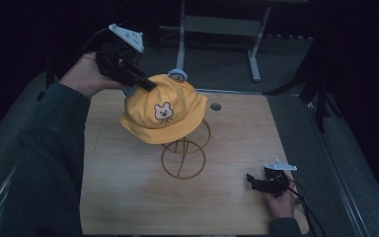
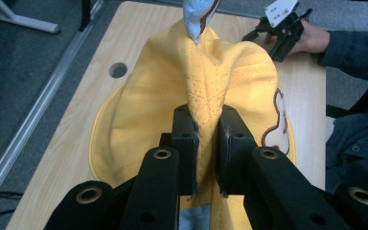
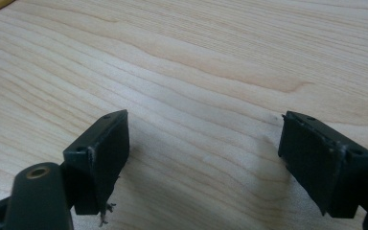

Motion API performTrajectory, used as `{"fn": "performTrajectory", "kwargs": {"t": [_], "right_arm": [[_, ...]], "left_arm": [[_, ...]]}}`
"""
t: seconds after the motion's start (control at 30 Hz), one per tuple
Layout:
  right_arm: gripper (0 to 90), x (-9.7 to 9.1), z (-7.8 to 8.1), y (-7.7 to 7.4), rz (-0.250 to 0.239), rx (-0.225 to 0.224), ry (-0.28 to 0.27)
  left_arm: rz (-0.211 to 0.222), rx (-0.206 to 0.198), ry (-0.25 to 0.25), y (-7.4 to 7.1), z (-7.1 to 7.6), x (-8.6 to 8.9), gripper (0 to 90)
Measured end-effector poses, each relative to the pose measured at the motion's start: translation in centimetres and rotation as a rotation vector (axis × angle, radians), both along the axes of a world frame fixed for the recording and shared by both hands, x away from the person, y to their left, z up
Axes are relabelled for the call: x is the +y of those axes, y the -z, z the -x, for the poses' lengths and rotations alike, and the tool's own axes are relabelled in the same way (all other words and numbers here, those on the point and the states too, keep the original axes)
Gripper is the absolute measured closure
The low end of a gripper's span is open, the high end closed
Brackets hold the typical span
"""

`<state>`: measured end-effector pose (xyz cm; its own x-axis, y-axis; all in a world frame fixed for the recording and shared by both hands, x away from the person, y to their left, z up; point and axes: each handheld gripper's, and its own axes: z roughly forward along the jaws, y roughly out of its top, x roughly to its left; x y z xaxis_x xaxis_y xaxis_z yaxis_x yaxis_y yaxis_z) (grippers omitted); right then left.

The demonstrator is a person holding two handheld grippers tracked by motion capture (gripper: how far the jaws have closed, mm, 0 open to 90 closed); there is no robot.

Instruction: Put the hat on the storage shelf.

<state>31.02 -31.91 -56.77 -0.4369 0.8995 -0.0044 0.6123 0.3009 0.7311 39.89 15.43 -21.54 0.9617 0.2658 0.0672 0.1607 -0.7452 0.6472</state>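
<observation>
hat (image 1: 164, 109) sits over the wire stand (image 1: 183, 158) mid-table, its crown fabric pinched between the left gripper (image 2: 206, 143) jaws from the far left. right gripper (image 1: 262, 184) rests near right, jaws apart, well clear of the hat.

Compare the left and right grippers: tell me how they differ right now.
The left gripper is shut, pinching the yellow hat's crown fabric; the right gripper is open and holds nothing. The left is raised over the wire stand; the right sits low at the wooden table. Both have black jaws.
</observation>
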Motion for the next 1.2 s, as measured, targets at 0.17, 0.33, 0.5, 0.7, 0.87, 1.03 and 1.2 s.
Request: {"fn": "performTrajectory", "kwargs": {"t": [0.17,0.33,0.5,0.7,0.87,1.03,1.2], "right_arm": [[17.9,0.0,0.0,0.0,0.0,0.0,0.0],[17.9,0.0,0.0,0.0,0.0,0.0,0.0],[17.9,0.0,0.0,0.0,0.0,0.001,0.001],[17.9,0.0,0.0,0.0,0.0,0.001,0.0],[17.9,0.0,0.0,0.0,0.0,0.001,0.0],[17.9,0.0,0.0,0.0,0.0,0.001,0.0],[17.9,0.0,0.0,0.0,0.0,0.001,0.0]], "left_arm": [[-0.012,0.018,0.023,0.7,-0.5,-1.7,79.6],[-0.032,0.04,0.039,1.7,-0.9,-3.5,79.1],[-0.075,0.051,0.065,3.2,-1.3,-5.2,78.2],[-0.073,0.075,0.052,4.6,-1.8,-6.6,52.5],[-0.075,0.07,0.042,4.9,-1.9,-6.7,46.7],[-0.043,0.064,0.067,4.9,-1.7,-6.5,69.0],[-0.042,0.058,0.074,5.0,-1.8,-7.0,73.6]]}}
